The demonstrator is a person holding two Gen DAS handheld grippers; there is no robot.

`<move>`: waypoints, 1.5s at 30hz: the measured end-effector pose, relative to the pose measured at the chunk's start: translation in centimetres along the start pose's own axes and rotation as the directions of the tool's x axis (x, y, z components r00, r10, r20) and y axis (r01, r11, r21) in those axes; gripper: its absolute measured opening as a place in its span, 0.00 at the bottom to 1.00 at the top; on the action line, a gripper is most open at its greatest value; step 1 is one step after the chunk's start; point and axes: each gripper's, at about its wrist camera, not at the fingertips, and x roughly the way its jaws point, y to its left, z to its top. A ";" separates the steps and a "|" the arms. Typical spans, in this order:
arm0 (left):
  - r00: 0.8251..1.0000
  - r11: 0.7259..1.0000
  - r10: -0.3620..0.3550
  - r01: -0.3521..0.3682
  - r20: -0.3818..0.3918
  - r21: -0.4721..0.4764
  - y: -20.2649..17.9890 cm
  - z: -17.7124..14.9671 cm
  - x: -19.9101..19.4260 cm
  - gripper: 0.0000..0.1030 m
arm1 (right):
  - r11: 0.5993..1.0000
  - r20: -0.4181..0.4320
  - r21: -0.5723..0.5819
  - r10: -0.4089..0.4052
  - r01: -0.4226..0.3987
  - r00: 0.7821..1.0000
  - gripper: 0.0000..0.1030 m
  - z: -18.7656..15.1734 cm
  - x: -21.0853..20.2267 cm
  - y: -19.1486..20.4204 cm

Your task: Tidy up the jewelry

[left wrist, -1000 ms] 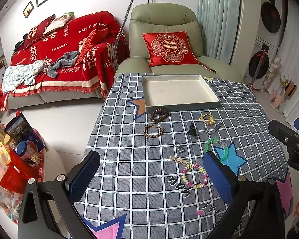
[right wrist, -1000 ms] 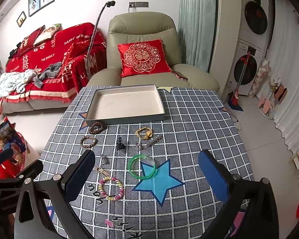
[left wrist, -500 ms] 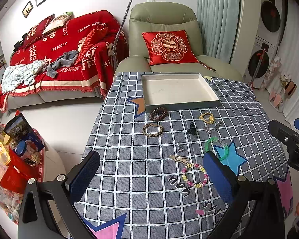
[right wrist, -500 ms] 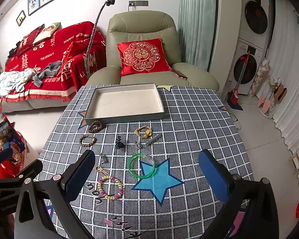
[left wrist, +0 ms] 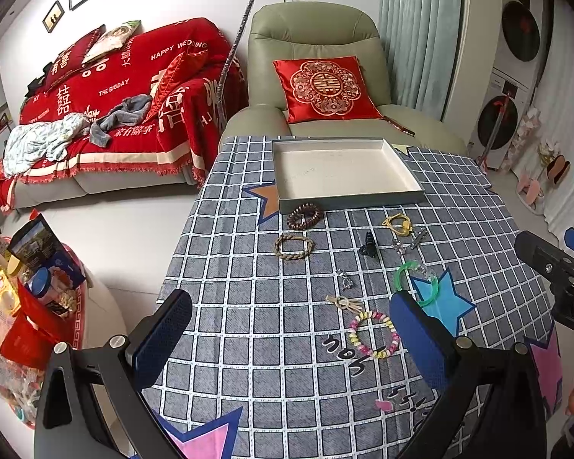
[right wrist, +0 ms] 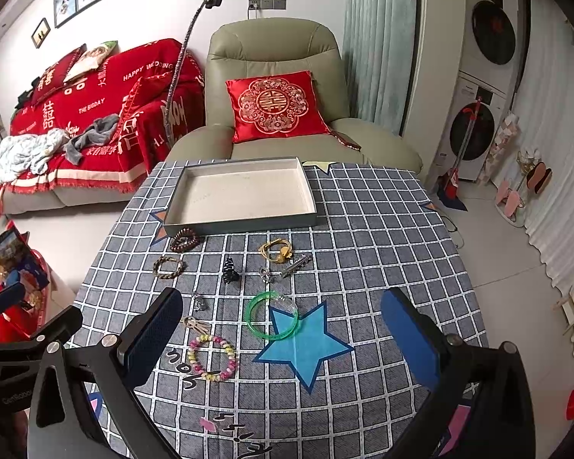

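Both claws, left (left wrist: pixel 291 329) and right (right wrist: pixel 283 332), gape above scattered bracelets, tray (right wrist: pixel 241 222) beyond.

Scattered jewelry (right wrist: pixel 271 315) crowds the cloth before the tray (right wrist: pixel 241 220); right side lies bare.

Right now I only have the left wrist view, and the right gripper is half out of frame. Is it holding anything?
Observer: No. The right gripper has its fingers wide apart, with nothing between them.
Operator: The green bangle is partly hidden for me. Is it a whole ring?
Observer: Yes. The green bangle is a closed ring lying flat, and its lower right edge overlaps the blue star.
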 end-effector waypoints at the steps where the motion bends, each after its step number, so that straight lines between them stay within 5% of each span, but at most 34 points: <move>1: 1.000 1.000 0.000 0.000 0.000 0.001 0.0 0.0 0.0 1.00 | 1.000 0.000 0.000 0.001 -0.001 1.000 1.00 0.0 0.0 0.0; 30: 0.999 1.000 -0.006 0.006 -0.048 0.010 -0.7 0.2 1.1 1.00 | 0.999 -0.061 0.025 0.024 -0.022 0.998 1.00 0.5 1.3 -0.1; 40: 0.974 0.999 -0.041 0.033 -0.224 -0.037 -0.1 -0.3 4.6 1.00 | 0.992 -0.185 0.106 0.090 -0.071 0.979 1.00 0.2 4.4 -1.8; 45: 0.951 0.999 -0.043 0.040 -0.305 -0.015 -0.6 -1.1 7.0 1.00 | 0.995 -0.328 0.089 0.065 -0.038 0.942 1.00 -0.4 7.4 -2.4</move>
